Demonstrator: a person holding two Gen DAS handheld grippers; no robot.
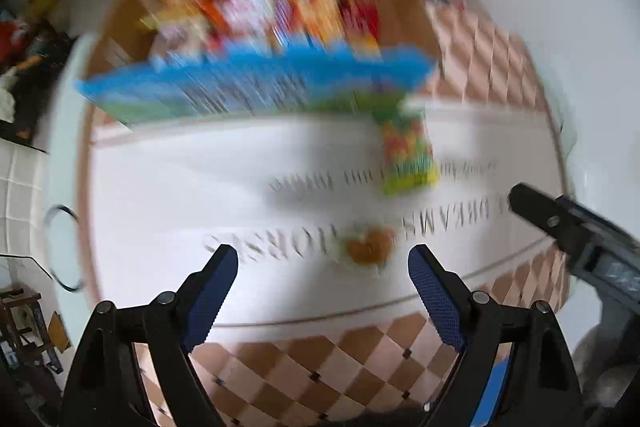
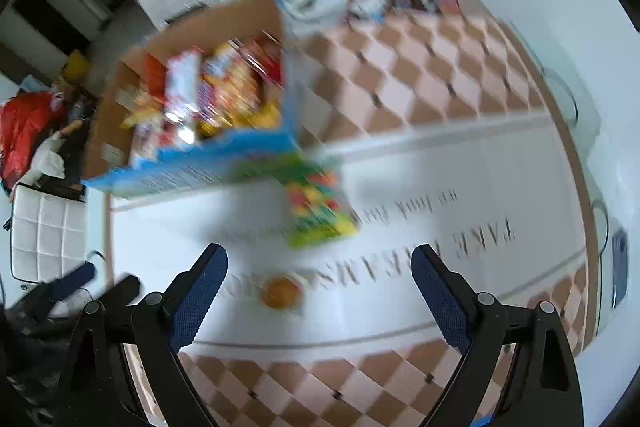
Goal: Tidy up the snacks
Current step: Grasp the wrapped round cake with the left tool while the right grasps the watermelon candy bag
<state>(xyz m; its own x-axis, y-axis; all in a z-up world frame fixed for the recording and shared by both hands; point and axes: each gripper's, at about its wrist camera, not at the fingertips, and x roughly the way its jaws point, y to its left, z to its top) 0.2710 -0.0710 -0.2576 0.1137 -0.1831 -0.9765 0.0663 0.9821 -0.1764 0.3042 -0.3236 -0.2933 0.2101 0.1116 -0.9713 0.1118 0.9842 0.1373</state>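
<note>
Two claws, left claw and right claw, both spread empty, bare cloth beneath, box ahead.

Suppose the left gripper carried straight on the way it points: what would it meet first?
Probably the small round orange snack lying on the white tablecloth, just ahead between the open left gripper fingers; blur leaves depth uncertain.
</note>
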